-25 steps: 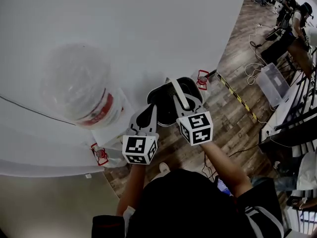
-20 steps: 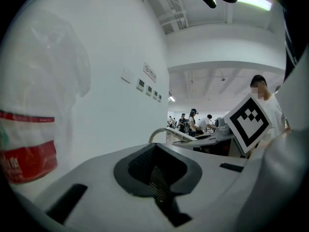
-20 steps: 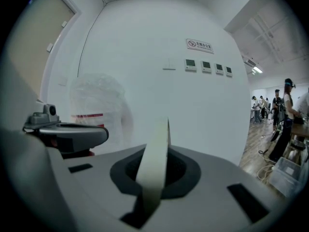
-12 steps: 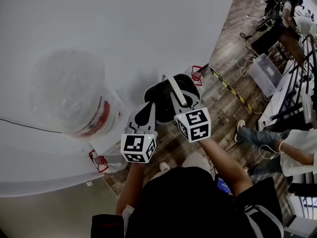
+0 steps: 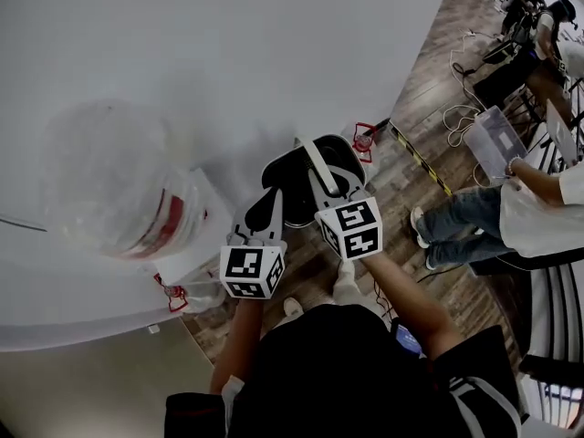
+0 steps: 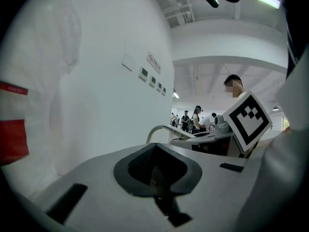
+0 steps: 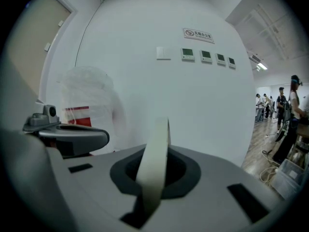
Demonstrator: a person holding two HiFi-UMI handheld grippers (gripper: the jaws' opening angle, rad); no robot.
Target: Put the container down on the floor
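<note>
Right gripper [image 7: 153,178]: jaws clamped tight on 1 white strip [image 7: 155,153], which stands up out of them. Left gripper [image 6: 157,175]: jaws together, nothing between. Clear container [image 5: 119,185] with red label is left of both grippers, against the white wall [image 5: 274,44].

White wall [image 5: 228,44], wood-plank floor [image 5: 438,108], yellow-black tape [image 5: 422,161], wall switch panels [image 7: 193,54]

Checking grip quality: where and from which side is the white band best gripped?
Probably pinch the white band across its two flat faces, coming in along its edge: it is a thin, wide strip standing upright. The right gripper is shut on it that way.
</note>
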